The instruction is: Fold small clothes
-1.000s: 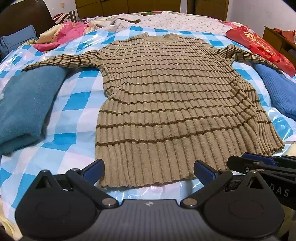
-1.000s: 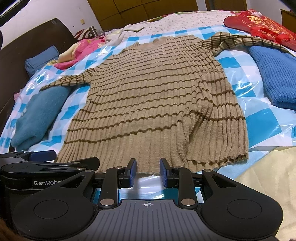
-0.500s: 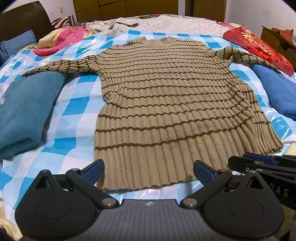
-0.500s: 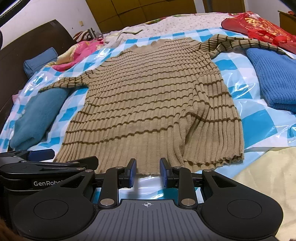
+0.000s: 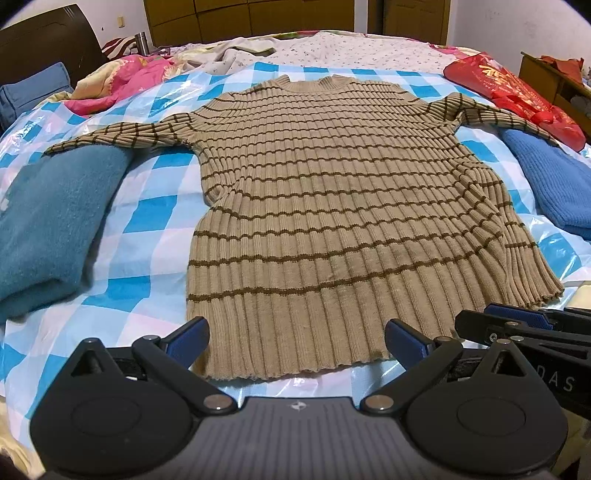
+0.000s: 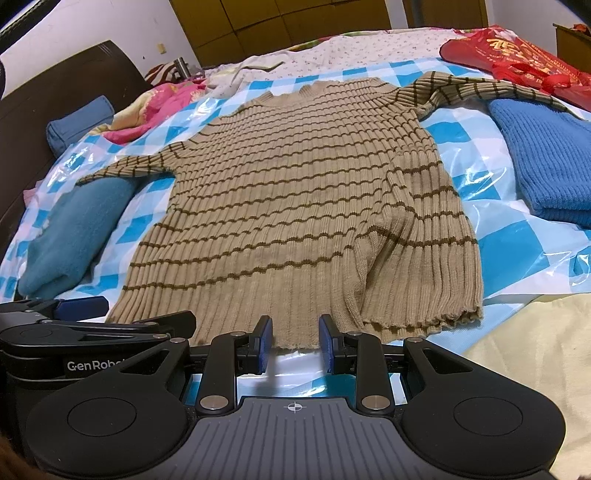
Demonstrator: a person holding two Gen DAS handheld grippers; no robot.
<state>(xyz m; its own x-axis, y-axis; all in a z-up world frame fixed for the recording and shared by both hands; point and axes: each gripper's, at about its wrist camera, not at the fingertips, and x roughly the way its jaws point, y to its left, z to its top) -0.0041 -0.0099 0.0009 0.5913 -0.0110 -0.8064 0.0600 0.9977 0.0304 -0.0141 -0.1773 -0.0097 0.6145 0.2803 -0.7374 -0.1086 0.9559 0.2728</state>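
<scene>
A tan ribbed sweater (image 5: pixel 332 206) with thin brown stripes lies flat on a blue-and-white checked plastic sheet (image 5: pixel 147 229), collar far, hem near, both sleeves spread out. Its lower right side (image 6: pixel 376 251) bunches into a raised fold. My left gripper (image 5: pixel 297 339) stands wide open just before the hem, with nothing pinched. In its own view my right gripper (image 6: pixel 295 345) hovers at the hem's middle. Its jaws are a narrow gap apart and its pads press on nothing. Each gripper shows at the edge of the other's view.
A folded teal garment (image 5: pixel 55 221) lies under the left sleeve tip. A folded blue knit (image 5: pixel 546 184) sits under the right sleeve, with a red bag (image 5: pixel 509 92) beyond. Pink bedding (image 5: pixel 129 77) and a dark headboard (image 5: pixel 48 33) are far left. A cream blanket (image 6: pixel 535 350) borders the near right.
</scene>
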